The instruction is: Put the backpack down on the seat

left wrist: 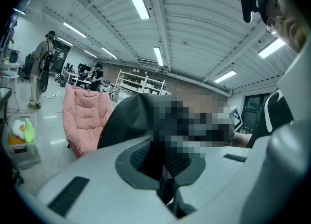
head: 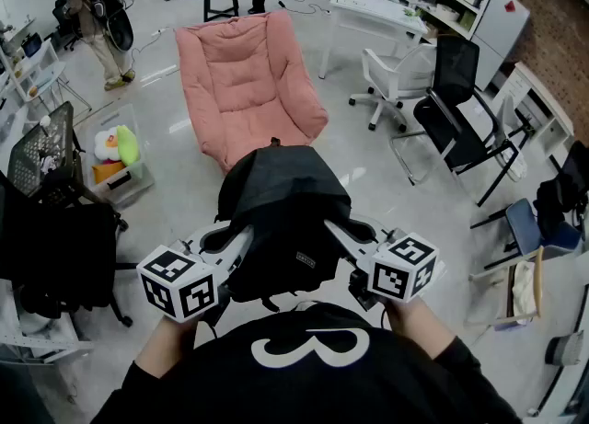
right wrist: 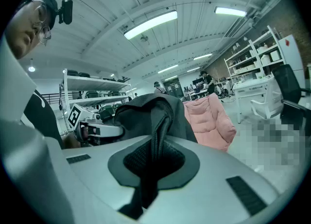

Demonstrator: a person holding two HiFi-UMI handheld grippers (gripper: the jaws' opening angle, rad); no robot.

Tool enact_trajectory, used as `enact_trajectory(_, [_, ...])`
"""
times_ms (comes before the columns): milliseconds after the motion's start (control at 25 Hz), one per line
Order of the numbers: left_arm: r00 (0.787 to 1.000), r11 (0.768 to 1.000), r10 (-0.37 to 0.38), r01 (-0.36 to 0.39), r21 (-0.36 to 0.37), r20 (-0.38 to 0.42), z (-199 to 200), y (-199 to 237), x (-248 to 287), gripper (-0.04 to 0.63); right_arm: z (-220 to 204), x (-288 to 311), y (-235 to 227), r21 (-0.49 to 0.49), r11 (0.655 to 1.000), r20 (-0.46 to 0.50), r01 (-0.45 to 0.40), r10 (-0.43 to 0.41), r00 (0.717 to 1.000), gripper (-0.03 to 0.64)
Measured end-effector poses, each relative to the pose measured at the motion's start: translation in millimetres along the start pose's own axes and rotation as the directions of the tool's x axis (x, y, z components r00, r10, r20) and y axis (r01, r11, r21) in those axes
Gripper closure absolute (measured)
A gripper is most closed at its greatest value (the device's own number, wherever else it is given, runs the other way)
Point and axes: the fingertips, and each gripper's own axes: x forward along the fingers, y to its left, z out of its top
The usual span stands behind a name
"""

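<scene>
A black backpack (head: 283, 220) hangs in the air in front of me, held from both sides. My left gripper (head: 241, 240) is shut on its left shoulder strap (left wrist: 163, 162). On the other side my right gripper (head: 333, 234) is shut on the right strap (right wrist: 158, 140). The seat, a pink padded lounge chair (head: 244, 86), stands on the floor just beyond the backpack, tilted back and empty. It also shows behind the backpack (left wrist: 131, 118) in the left gripper view as the pink chair (left wrist: 85, 121), and right of the backpack (right wrist: 150, 113) in the right gripper view, again as the pink chair (right wrist: 211, 121).
A black mesh office chair (head: 460, 109) and a white chair (head: 391, 77) stand to the right. A clear bin with toys (head: 115, 160) and a black rack (head: 41, 151) are at the left. A person with a backpack (head: 97, 13) walks at the far left. Desks and shelves line the back.
</scene>
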Motion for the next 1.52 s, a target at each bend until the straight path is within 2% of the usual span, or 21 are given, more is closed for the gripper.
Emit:
enact_trajectory(240, [1.000, 1.000, -0.004, 0.004, 0.006, -0.005, 2.9, 8.9, 15.1, 0.578, 3.6, 4.1, -12.7, -0.007, 1.000, 0.005, 0.013, -0.013, 1.000, 0.591])
enact_trajectory(480, [1.000, 1.000, 0.016, -0.016, -0.021, -0.016, -0.4, 26.1, 29.0, 0.578, 1.8, 19.0, -27.9, -0.032, 0.999, -0.009, 0.006, -0.006, 1.000, 0.591])
enact_trajectory(720, [0.998, 0.998, 0.045, -0.047, -0.040, -0.043, 1.8, 50.8, 54.1, 0.578, 0.6, 46.2, -59.7, 0.014, 0.999, -0.031, -0.033, 0.033, 0.999, 0.591])
enact_trajectory(920, [0.994, 0.995, 0.074, -0.079, -0.065, -0.080, 12.4, 90.9, 98.1, 0.578, 6.5, 85.2, -109.1, 0.073, 0.995, -0.055, -0.063, 0.067, 0.996, 0.591])
enact_trajectory(1280, [0.977, 0.982, 0.114, -0.138, -0.128, -0.182, 24.5, 170.0, 208.4, 0.580, 22.9, 163.4, -228.5, 0.138, 0.987, -0.123, -0.087, 0.104, 0.987, 0.591])
enact_trajectory(1520, [0.977, 0.976, 0.122, -0.150, -0.156, -0.178, 53.5, 213.8, 270.6, 0.581, 50.9, 201.3, -291.6, 0.145, 0.985, -0.118, -0.096, 0.114, 0.987, 0.591])
